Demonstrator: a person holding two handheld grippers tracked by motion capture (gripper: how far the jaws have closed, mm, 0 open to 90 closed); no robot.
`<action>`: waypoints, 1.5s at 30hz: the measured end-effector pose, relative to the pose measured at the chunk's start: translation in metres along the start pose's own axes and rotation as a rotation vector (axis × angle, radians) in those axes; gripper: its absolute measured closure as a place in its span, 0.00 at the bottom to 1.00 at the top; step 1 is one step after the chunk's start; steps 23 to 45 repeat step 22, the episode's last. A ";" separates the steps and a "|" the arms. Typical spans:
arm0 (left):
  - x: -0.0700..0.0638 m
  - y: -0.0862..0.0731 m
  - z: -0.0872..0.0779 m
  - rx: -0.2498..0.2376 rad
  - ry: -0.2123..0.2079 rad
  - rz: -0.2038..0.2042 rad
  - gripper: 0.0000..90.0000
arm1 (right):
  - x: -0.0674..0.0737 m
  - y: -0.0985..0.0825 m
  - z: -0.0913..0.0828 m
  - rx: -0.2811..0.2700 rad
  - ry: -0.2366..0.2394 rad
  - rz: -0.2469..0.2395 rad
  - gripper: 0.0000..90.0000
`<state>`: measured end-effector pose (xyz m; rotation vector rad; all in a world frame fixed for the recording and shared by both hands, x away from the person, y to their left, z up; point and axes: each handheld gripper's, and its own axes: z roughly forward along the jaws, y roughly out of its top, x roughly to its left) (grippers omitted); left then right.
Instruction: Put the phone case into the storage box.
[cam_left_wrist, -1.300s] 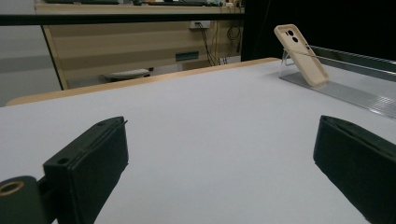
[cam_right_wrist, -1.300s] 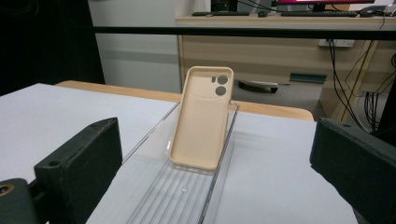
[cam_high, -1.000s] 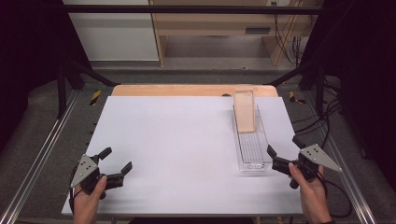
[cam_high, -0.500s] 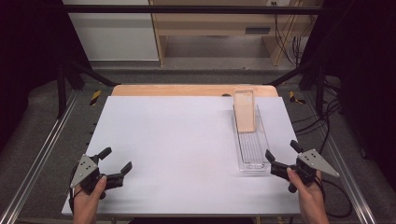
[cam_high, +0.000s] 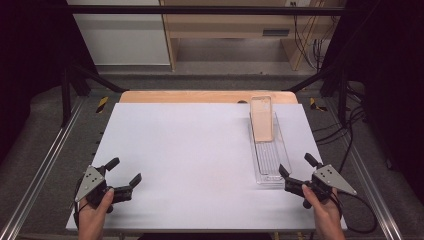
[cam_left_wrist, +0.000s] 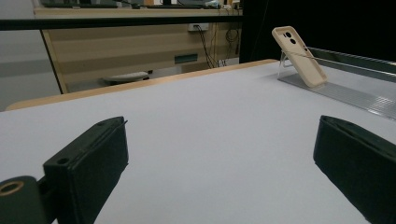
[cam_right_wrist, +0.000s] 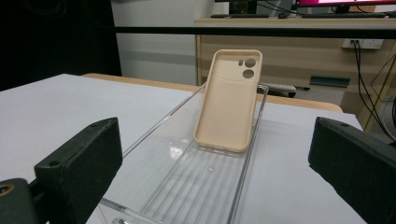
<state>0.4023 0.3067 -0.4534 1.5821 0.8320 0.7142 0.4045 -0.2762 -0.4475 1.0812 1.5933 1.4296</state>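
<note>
A white table (cam_high: 200, 150) fills the middle of the room, with a wooden strip along its far edge, dark floor and metal rails at either side, and a pale wooden bench beyond.

At the near left corner, the left gripper (cam_high: 124, 175) is held in a hand (cam_high: 95, 212) just above the table top. Its jaws stand wide apart, pointing right and slightly away, with nothing between them and nothing touching them. In the left gripper view, bare white surface lies between the two black pads (cam_left_wrist: 91, 163), and the phone case (cam_left_wrist: 299, 56) shows far off to the right.

Right of centre, a clear plastic tray (cam_high: 280, 155) lies lengthwise from near to far. The beige phone case (cam_high: 262, 119) stands tilted at its far end, its lower edge on the ribbed floor of the tray and its top leaning back toward the far wall.

At the near right, the right gripper (cam_high: 295, 167) is held in the other hand (cam_high: 320, 212), its jaws spread wide and empty. One jaw sits just beside the tray's near right corner; whether it touches cannot be told. In the right gripper view, the tray (cam_right_wrist: 154, 135) and case (cam_right_wrist: 229, 100) lie straight ahead between the open pads (cam_right_wrist: 84, 163).
</note>
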 end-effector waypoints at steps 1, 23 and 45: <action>0.000 0.000 0.000 -0.001 0.000 0.002 0.03 | 0.001 -0.001 0.001 0.000 0.002 0.001 0.03; 0.000 0.004 -0.007 -0.059 0.007 0.029 0.03 | 0.028 -0.004 0.033 -0.037 0.080 -0.042 0.03; 0.000 0.004 -0.007 -0.059 0.007 0.029 0.03 | 0.028 -0.004 0.033 -0.037 0.080 -0.042 0.03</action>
